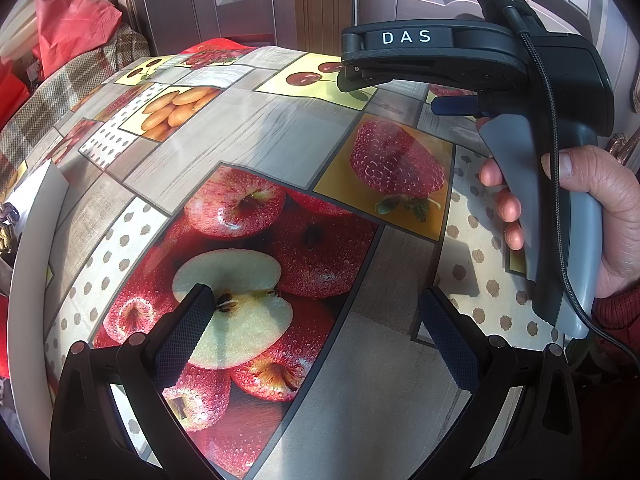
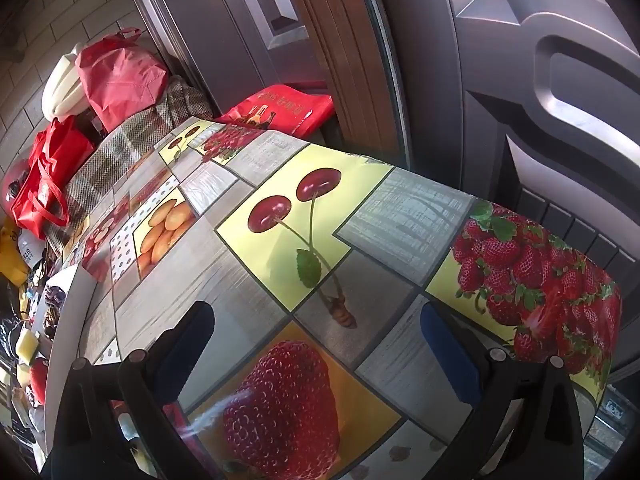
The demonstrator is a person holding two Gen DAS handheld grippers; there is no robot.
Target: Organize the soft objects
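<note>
I hold both the left hand-held gripper [image 1: 312,320] and the right hand-held gripper [image 2: 316,336] spread wide and empty above the fruit-print surface [image 1: 256,120]. The soft bags [image 2: 116,76] sit piled beyond its far end; reaching over, I risk snagging the checked cloth [image 2: 132,140].

A glossy, smooth oilcloth tablecloth [image 1: 256,132] printed with fruit and wood-grain panels covers the table, throwing back soft glare. The left gripper [image 1: 316,320] is matt black plastic; its fingers [image 1: 180,328] carry dark blue pads with a fine, rough grid texture. The right gripper [image 2: 316,344] looks the same — matt black plastic, blue pads. Beyond the table lie a coarse woven checked cloth [image 2: 120,152], a crinkly red fabric bag [image 2: 116,76] and a dark, satin-sheened panelled door [image 2: 520,80].
</note>
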